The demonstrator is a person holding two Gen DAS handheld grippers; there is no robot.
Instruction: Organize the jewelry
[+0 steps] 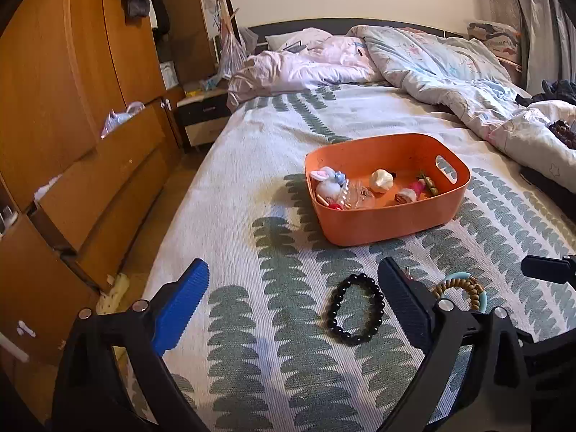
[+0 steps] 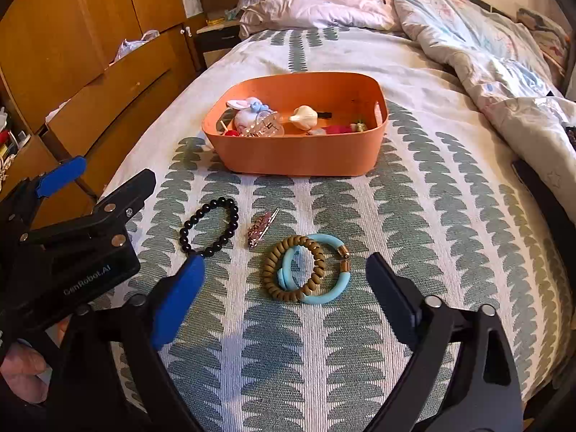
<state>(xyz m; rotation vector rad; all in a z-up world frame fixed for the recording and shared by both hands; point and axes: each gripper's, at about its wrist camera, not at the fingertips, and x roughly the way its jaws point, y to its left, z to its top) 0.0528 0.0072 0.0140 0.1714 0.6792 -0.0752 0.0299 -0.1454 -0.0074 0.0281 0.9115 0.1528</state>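
Note:
An orange bin stands on the leaf-patterned bedspread and holds several small hair pieces and trinkets. A black bead bracelet lies flat between the wide-apart fingers of my left gripper, untouched. In the right wrist view, the same black bracelet lies left of a pink hair clip. A tan coil bracelet overlaps a teal bangle. Both lie just ahead of my right gripper, which is open and holds nothing. The orange bin is beyond them. The left gripper shows at the left, open.
A wooden wardrobe with part-open drawers runs along the bed's left edge, with a nightstand behind it. A rumpled duvet and pillows cover the far and right parts of the bed. A hand holds the left gripper.

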